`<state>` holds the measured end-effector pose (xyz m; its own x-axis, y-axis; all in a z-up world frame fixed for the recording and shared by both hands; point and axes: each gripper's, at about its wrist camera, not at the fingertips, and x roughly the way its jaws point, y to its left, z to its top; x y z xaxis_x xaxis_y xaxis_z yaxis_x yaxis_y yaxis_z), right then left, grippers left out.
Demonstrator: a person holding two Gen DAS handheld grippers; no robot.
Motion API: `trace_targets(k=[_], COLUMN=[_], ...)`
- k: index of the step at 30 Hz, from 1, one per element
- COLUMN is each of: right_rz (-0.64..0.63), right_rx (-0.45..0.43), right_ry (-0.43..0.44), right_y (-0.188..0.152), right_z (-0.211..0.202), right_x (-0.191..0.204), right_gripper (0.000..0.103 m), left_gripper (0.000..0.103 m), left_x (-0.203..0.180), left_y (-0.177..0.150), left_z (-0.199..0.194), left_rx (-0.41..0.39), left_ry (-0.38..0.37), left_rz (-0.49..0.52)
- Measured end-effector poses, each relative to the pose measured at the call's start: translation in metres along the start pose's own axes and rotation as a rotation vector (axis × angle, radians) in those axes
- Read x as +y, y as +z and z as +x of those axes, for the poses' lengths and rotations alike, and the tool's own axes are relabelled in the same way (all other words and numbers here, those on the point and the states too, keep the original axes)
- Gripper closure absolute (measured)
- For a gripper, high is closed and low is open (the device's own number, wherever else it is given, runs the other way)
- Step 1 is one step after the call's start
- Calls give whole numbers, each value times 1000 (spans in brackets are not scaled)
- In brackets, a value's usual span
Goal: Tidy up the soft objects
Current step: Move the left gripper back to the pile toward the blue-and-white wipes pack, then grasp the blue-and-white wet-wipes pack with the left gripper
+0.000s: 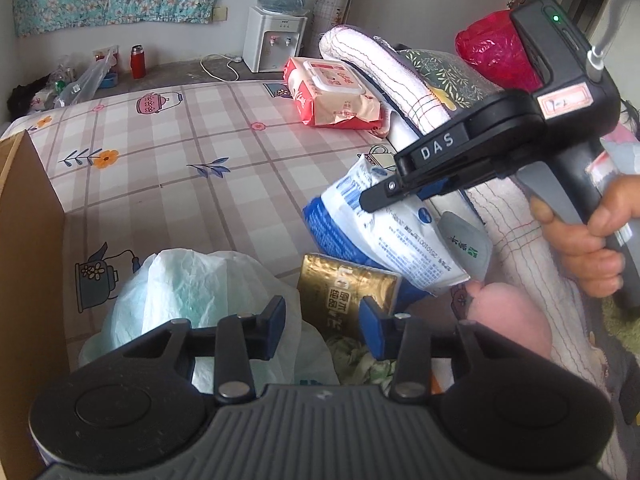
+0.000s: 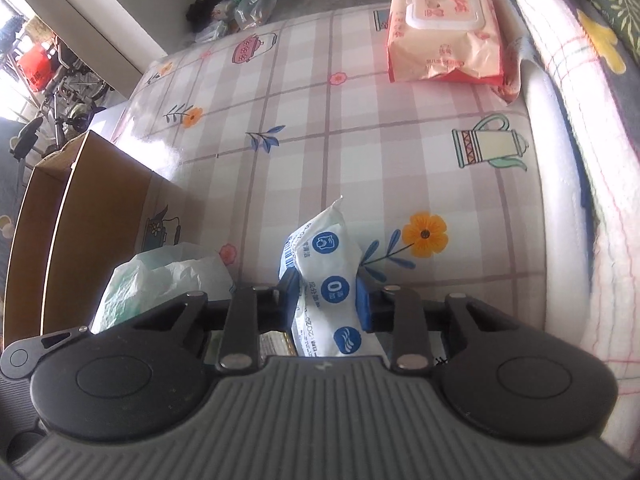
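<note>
Right wrist view: right hand-held gripper [image 2: 327,298] clamped on white-blue pack [image 2: 326,268], lifted over table [image 2: 320,120]. Left hand-held gripper [image 1: 322,322] apart, empty. Wipes pack [image 2: 444,24] at 1 o'clock, gold pack [image 1: 344,292] – unsorted; mostly left.

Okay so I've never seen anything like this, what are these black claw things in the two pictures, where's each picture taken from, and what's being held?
They are hand-held two-finger grippers, one in each of a person's hands, each carrying a camera that looks along its fingers. In the left gripper's view, the left gripper is open and empty above a white plastic bag and a gold pack. The right gripper comes in from the side, held by a hand. The right gripper's own view shows it shut on a blue-and-white soft pack. Farther off, a pink wipes pack lies on the checked cloth; a cardboard box stands at the left.
</note>
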<state>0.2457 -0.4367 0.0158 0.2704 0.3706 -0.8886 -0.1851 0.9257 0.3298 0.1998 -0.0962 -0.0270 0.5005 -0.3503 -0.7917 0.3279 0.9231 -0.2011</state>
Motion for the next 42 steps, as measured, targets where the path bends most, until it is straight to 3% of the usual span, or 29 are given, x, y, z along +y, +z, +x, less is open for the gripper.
trace_targets(k=[5,7,9,10,14,20,25,28,31,37,42], right_rz=[-60,-101,-111,-89,89,162,261,297,330,391,414], right_rx=[-91,-132,-145,-139,-66,-152,-181,-161,-117,-13,22], right_ry=[-115,-206,-245,-223,40,218,335,348,345,334,320], right_y=[31,42,49,52,53,49,51,49,47,50,57], right_z=[-18,-16,-5,1,22,-4,-25,-21,-4,43,70], right_x=[15,24,29,30,21,6,-38,-55,-67,-76,-79], right_gripper=[77,76,73,73,73,73,65,61,59,59,58], left_gripper=[62,62,62,62,62,58,42,34,33,29,29], left_x=[6,8,11,13,17,18,14,13,18,36,51], left_y=[0,0,-1,-1,-1,10,24,38,57,89,105], left_z=[-5,-6,-6,-6,-9,-10,-11,-6,7,53,96], left_rx=[-4,-3,-1,0,-2,-5,-11,-4,47,161,251], left_ry=[4,9,17,21,44,63,81,130,162,145,97], left_rz=[-13,-22,-32,-35,-37,-12,18,39,12,-63,-158])
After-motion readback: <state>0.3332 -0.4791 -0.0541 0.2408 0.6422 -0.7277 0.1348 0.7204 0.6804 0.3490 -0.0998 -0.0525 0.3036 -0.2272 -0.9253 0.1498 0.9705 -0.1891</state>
